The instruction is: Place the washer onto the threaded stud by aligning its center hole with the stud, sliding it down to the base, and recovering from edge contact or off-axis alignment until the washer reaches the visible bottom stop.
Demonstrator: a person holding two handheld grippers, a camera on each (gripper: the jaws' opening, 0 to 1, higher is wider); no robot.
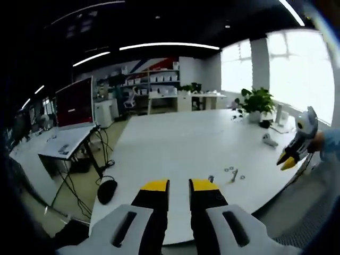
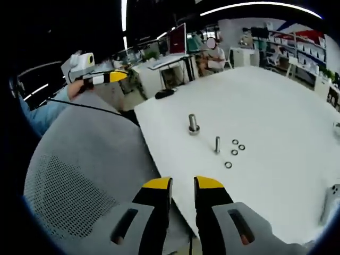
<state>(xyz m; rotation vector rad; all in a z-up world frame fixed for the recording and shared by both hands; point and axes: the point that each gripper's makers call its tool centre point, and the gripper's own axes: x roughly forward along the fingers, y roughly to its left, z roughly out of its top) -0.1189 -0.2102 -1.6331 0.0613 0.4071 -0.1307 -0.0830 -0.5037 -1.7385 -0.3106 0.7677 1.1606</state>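
Observation:
Several small washers (image 2: 234,152) lie loose on the white table (image 2: 276,106), beside a thin upright threaded stud (image 2: 217,144). A thicker stud on a wide base (image 2: 194,125) stands a little further left. My right gripper (image 2: 182,186) hovers off the table's near edge, short of these parts, its yellow-tipped jaws a narrow gap apart and holding nothing. My left gripper (image 1: 179,186) is also open and empty, over the table's edge. In the left gripper view the washers (image 1: 228,170) and thin stud (image 1: 234,175) lie ahead to the right. The right gripper (image 1: 291,156) shows far right, the left gripper (image 2: 103,78) upper left.
A grey mesh chair back (image 2: 79,175) stands under my right gripper. A black mouse (image 2: 166,93) lies at the table's corner. A potted plant (image 1: 257,101) and a small white object (image 1: 270,141) are on the table's far side. A red screen (image 1: 74,103) stands on a side desk.

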